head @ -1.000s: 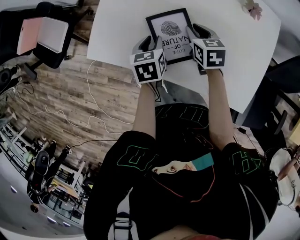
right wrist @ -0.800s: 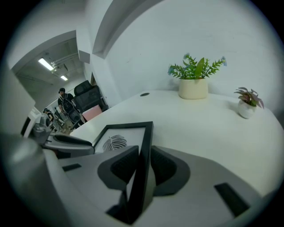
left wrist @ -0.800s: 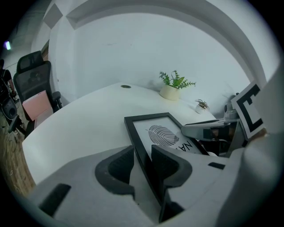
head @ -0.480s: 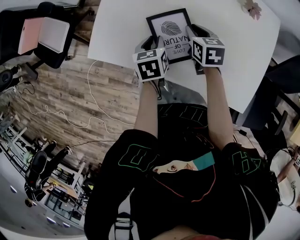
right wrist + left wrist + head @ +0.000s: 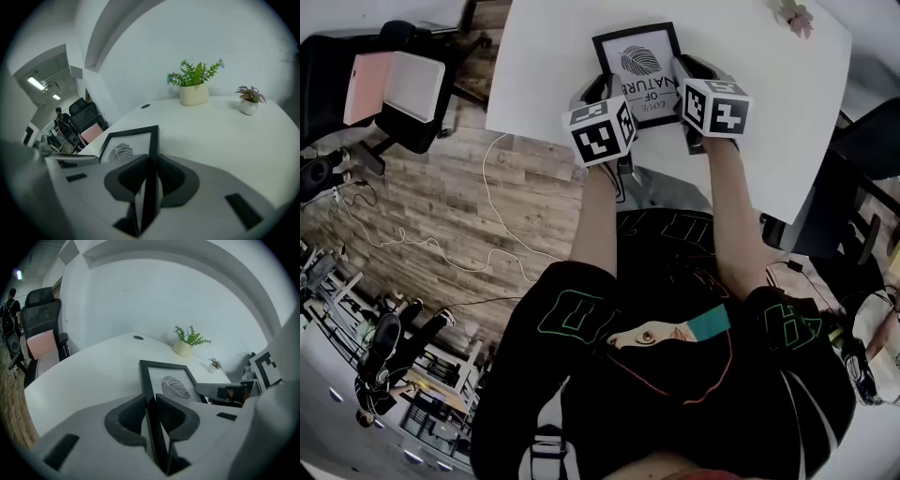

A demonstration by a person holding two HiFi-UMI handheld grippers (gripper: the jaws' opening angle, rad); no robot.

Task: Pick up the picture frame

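Note:
The picture frame [image 5: 642,67] is black with a leaf print and lies on the white table [image 5: 759,103] near its front edge. My left gripper [image 5: 598,89] is at the frame's left edge. Its jaws have just been closing, and in the left gripper view the pads of the left gripper [image 5: 149,401] press on that edge of the frame [image 5: 171,385]. My right gripper [image 5: 684,73] holds the opposite side. In the right gripper view the right gripper [image 5: 151,164] is shut on the frame's [image 5: 126,143] right edge, which stands on end between the pads.
A potted green plant [image 5: 194,86] and a small potted plant [image 5: 249,99] stand at the table's far side. An office chair [image 5: 394,84] stands left of the table, and cables [image 5: 487,187] trail over the wooden floor. My body is against the table's front edge.
Both grippers stay at the frame's two sides. The left one has edged slightly in toward the frame. The head view has swung a little.

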